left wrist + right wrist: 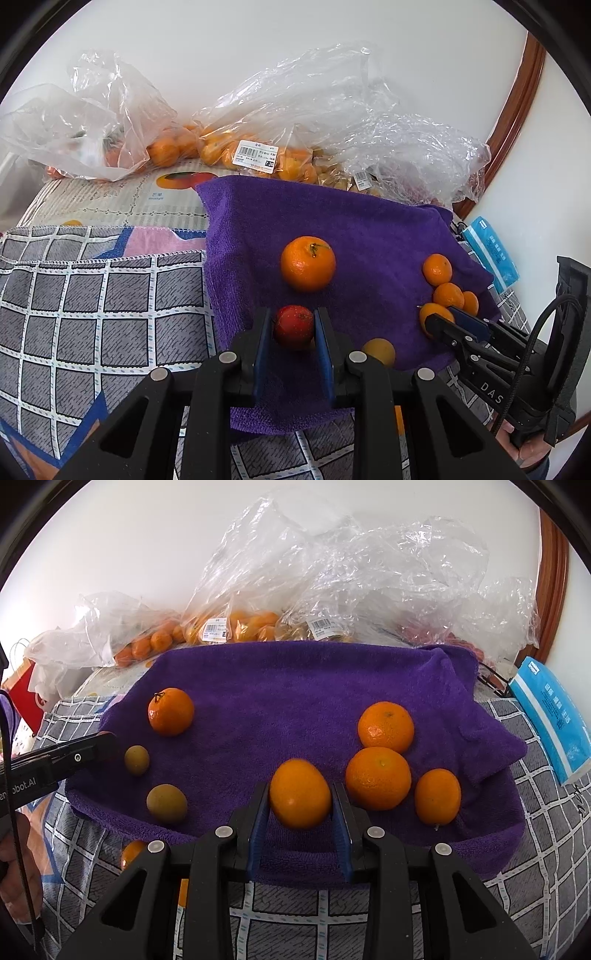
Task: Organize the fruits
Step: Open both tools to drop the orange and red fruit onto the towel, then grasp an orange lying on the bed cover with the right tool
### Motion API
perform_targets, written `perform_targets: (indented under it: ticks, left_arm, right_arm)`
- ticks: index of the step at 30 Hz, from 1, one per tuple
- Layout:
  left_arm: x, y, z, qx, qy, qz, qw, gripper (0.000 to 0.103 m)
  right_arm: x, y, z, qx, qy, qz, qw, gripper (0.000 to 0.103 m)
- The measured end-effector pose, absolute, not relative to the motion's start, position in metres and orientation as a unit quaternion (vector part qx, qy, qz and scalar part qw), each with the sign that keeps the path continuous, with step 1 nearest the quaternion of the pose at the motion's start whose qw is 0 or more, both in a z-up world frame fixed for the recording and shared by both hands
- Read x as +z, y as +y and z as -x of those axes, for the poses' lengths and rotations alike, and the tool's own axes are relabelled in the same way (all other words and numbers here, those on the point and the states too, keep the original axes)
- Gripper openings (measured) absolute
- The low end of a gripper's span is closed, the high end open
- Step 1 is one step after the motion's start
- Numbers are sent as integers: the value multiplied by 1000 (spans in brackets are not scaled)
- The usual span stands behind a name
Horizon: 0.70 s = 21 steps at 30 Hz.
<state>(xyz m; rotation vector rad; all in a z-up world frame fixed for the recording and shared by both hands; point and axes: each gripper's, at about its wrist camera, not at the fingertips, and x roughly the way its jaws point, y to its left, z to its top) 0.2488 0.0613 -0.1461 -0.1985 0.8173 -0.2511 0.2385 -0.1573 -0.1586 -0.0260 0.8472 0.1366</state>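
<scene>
Landmark: purple towel, spread as the sorting ground.
Left tool: clamped on a small red fruit at the towel's near edge, probably to keep its kind apart.
Right tool: clamped on an orange, close beside three oranges clustered on the towel's right part; likely joining that group.
Bags: unsorted fruit behind the towel.

Home, quilted bedspread (grocery bags)
</scene>
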Motion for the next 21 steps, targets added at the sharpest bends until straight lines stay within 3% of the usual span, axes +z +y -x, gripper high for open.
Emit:
perform_targets:
  ticks: [2,7,9,21]
  left_arm:
    - [-145,61,-248,-124,396,96,905,23]
    - [-137,62,-241,-133,376,97,912,45]
    - [-130,62,-236,-139,360,98,917,48]
    - [-86,76,-210,-121,271,101,950,49]
  right_arm:
    - [-158,-158,-239,68,411,10,909,33]
    - [-153,-159,-236,68,398,6,915,41]
    - [-149,-161,-234,67,387,4,919,43]
    - [-120,-164,-203,46,349,-17,936,43]
